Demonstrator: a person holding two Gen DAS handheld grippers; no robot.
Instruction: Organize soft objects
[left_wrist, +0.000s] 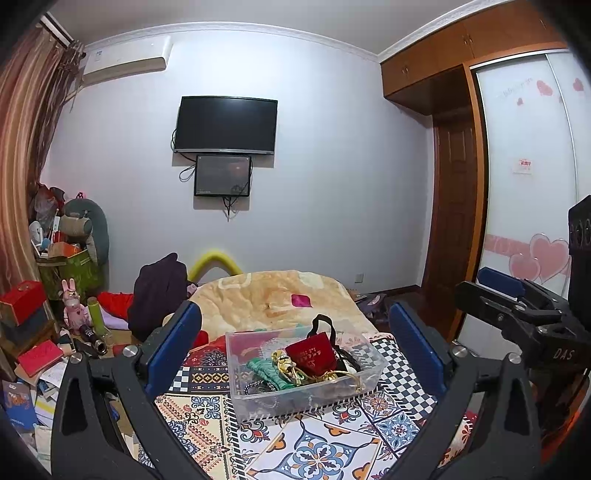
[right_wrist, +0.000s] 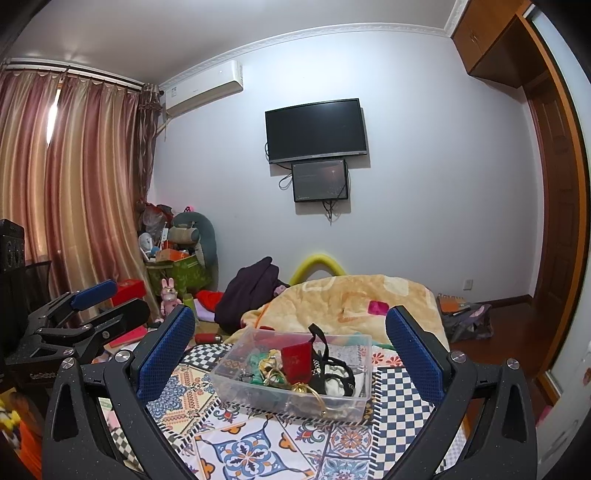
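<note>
Left wrist view: clear plastic bin on patterned cloth, holding red pouch, green fabric, gold trinkets, black straps. Left gripper jaws wide apart, empty, bin between them. Right gripper also spread, empty, facing bin. Beige blanket behind; TV on wall.
</note>
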